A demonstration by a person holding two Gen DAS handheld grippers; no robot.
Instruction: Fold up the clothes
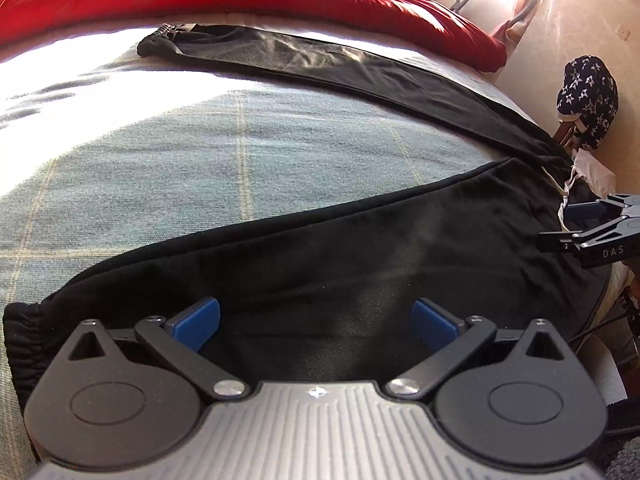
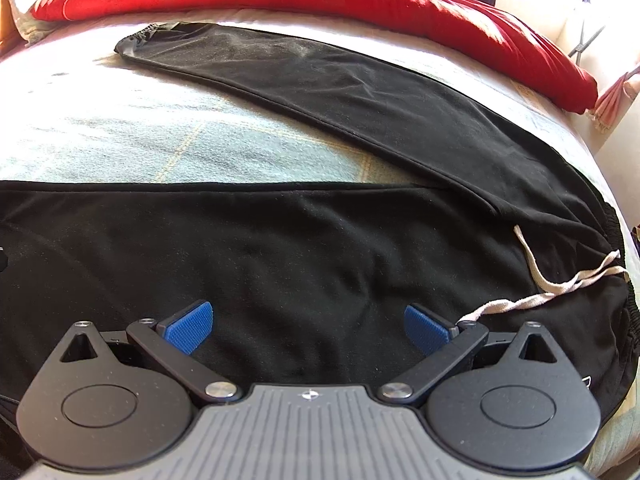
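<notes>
Now | black soft cotton jogger trousers (image 2: 304, 248) spread, limp | left gripper (image 1: 316, 322), right gripper (image 2: 308, 326) released, empty | likely grasp: elastic ankle cuff (image 1: 24, 344), waistband (image 2: 616, 280).

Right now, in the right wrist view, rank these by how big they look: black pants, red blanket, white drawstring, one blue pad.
1. black pants, filling most of the frame
2. red blanket, a band along the top
3. white drawstring and blue pad: unsure, the pad sits nearer the camera
</notes>
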